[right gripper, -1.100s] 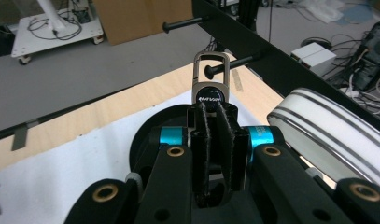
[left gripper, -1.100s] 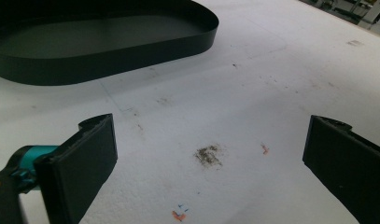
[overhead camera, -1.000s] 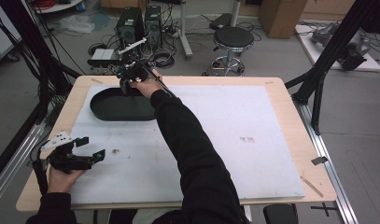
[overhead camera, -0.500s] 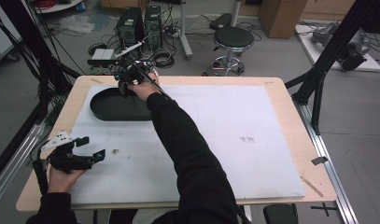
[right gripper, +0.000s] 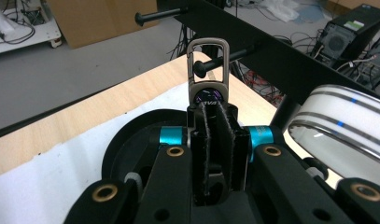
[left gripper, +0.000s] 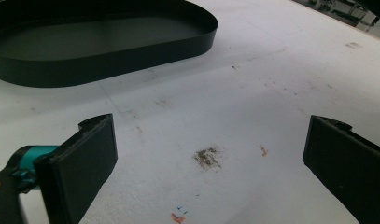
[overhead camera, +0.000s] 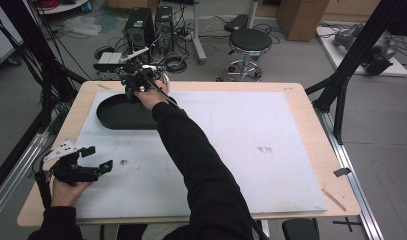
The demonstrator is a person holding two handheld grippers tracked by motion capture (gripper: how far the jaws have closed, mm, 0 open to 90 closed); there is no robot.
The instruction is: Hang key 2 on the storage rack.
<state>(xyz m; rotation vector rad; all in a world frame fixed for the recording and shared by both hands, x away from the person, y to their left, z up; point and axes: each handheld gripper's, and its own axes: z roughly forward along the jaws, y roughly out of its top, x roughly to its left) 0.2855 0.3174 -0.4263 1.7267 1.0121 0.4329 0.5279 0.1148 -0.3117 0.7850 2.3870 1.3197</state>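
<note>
Right tongs clench a grey metal carabiner clip above the black oval tray at ten o'clock (probably to drop it in); left tongs rest released on the counter.

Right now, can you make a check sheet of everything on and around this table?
Surface: white mat on a wooden table, with small smudges.
Job's things: metal carabiner clip; black oval tray.
Clutter: striped roll, beside the right gripper.
Grippers: right gripper shut on the clip above the tray; left gripper open over bare mat.
Cables: tangled on the floor.
Surroundings: stool, computer towers, black frame posts.
</note>
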